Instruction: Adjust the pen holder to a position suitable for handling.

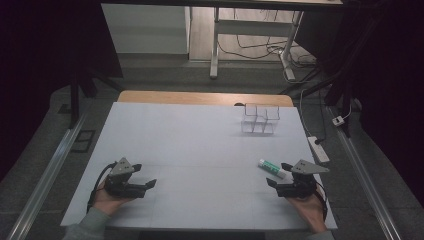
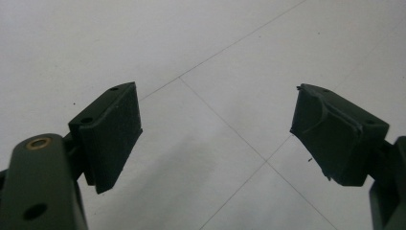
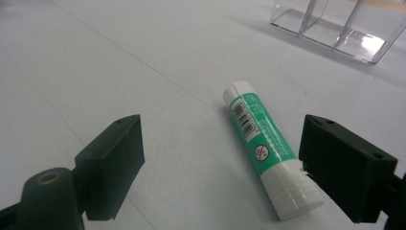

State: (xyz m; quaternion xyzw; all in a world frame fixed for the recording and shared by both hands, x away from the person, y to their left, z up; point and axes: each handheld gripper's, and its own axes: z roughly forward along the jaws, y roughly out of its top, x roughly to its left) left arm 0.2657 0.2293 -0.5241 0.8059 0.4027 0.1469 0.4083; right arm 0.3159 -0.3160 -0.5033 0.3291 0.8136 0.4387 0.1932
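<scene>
Both my hands are sitting at the near edge of the table point(image 1: 200, 150), each holding a claw with its jaws standing wide apart and nothing between them. Right claw point(image 1: 278, 174) is the one that matters: the glue stick point(image 1: 271, 168) is lying flat on the white top just beside it, a little ahead and toward the far side, touching neither jaw. In the right gripper view the glue stick point(image 3: 268, 148) is running on a slant, its white end pointing away toward the clear organizer point(image 3: 330, 28) and its stepped cap end coming in close by my right-hand jaw, so its long axis is lying along my reach instead of across the gap. I am judging that I need to turn the wrist, or shift sideways, so the jaws are straddling the green barrel across its width. Left claw point(image 1: 145, 175) is resting well apart from it, over bare table point(image 2: 206, 48), so the right hand is plainly nearer.
</scene>
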